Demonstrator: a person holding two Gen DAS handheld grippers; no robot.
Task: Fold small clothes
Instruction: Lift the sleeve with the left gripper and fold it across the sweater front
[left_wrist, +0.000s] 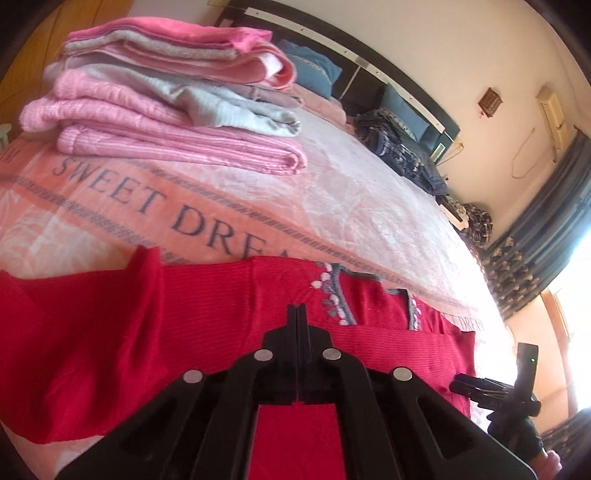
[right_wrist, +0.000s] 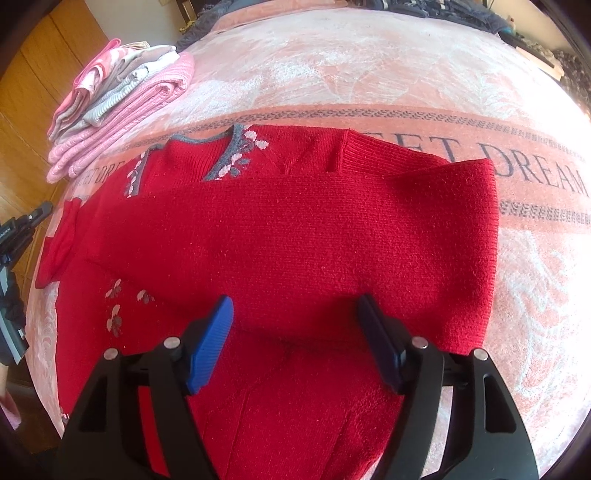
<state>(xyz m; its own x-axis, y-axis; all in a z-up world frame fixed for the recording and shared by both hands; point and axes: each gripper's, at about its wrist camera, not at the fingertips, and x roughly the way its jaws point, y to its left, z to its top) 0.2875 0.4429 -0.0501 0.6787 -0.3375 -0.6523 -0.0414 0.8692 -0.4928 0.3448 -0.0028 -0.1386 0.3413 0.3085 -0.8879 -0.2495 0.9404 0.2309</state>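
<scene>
A red knitted sweater (right_wrist: 288, 229) lies flat on a big bed. The bed has a pink and white blanket (right_wrist: 369, 74) on it, and the blanket has the words "SWEET DREAM" in grey letters. The sweater has a grey neck edge with little white and grey flowers (right_wrist: 236, 155) on it. One sleeve (right_wrist: 295, 236) is folded across the middle of the sweater, from the right side over to the left.

The right gripper (right_wrist: 295, 332) is just above the lower part of the sweater. Its two fingers are spread wide apart, and there is nothing between them. One finger has a blue pad (right_wrist: 210, 343).

The left gripper (left_wrist: 297, 321) is over the other side of the sweater. Its two fingers are pressed tight together. It is hard to tell if any red cloth is pinched between them.

A pile of folded clothes (left_wrist: 166, 99) sits on the blanket, well apart from the sweater. The pile is pink, grey and white. Dark clothes (left_wrist: 406, 147) lie in a heap near the head of the bed, far from the sweater.
</scene>
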